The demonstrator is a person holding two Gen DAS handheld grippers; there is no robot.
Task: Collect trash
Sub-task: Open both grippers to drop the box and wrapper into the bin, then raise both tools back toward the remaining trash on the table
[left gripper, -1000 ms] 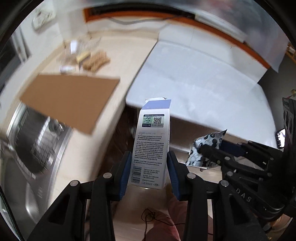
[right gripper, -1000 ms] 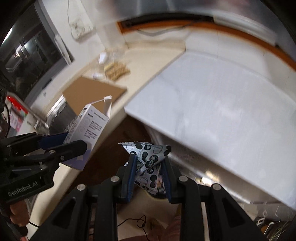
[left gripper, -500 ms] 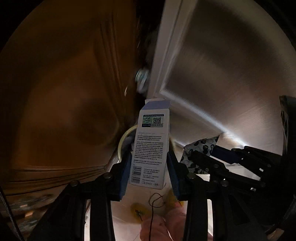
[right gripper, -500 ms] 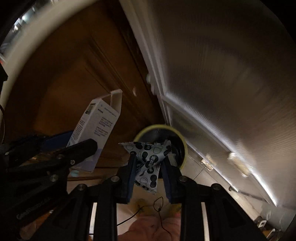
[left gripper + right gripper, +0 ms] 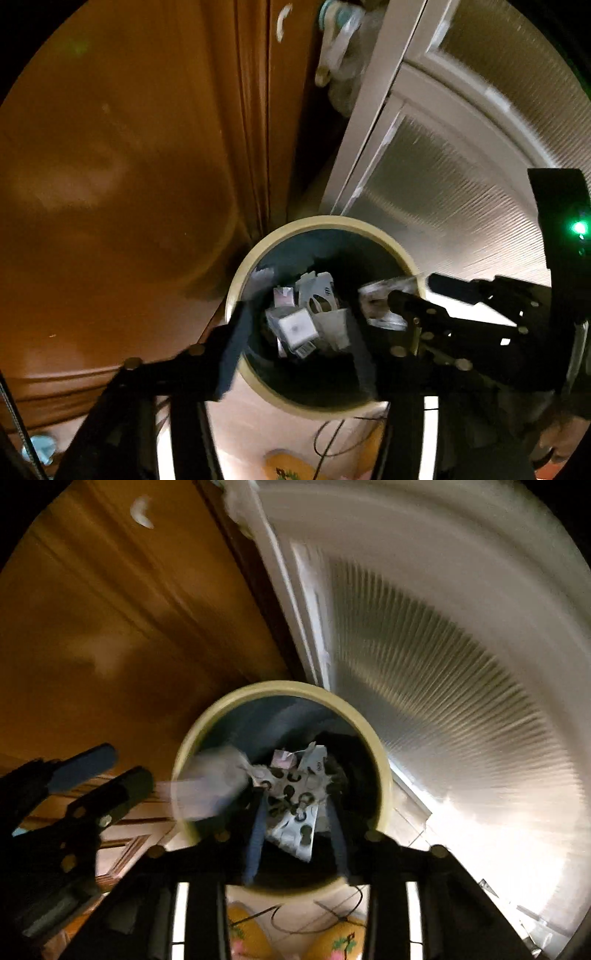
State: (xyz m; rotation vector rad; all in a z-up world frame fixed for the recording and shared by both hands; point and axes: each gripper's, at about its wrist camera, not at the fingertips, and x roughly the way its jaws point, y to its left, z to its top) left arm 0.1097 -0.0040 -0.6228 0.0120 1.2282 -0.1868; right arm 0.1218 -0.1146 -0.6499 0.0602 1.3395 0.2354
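A round bin with a cream rim (image 5: 314, 221) (image 5: 280, 688) stands on the floor below both grippers, with several bits of packaging inside. My left gripper (image 5: 299, 328) is open over the bin; the white carton (image 5: 297, 326) (image 5: 210, 784) is falling, blurred, into it. My right gripper (image 5: 295, 808) has its jaws parted around the spotted silver wrapper (image 5: 293, 805), which hangs between them over the bin. The wrapper also shows in the left wrist view (image 5: 384, 295), blurred at the right gripper's tips.
A brown wooden cabinet door (image 5: 129, 166) is left of the bin. A white ribbed appliance door (image 5: 461, 683) is to the right. Yellow slippers (image 5: 332, 941) and a thin cable (image 5: 314, 919) are on the floor in front.
Both grippers dropped lower over the bin. The left jaws opened and let the carton go. The right jaws have widened around the spotted wrapper.
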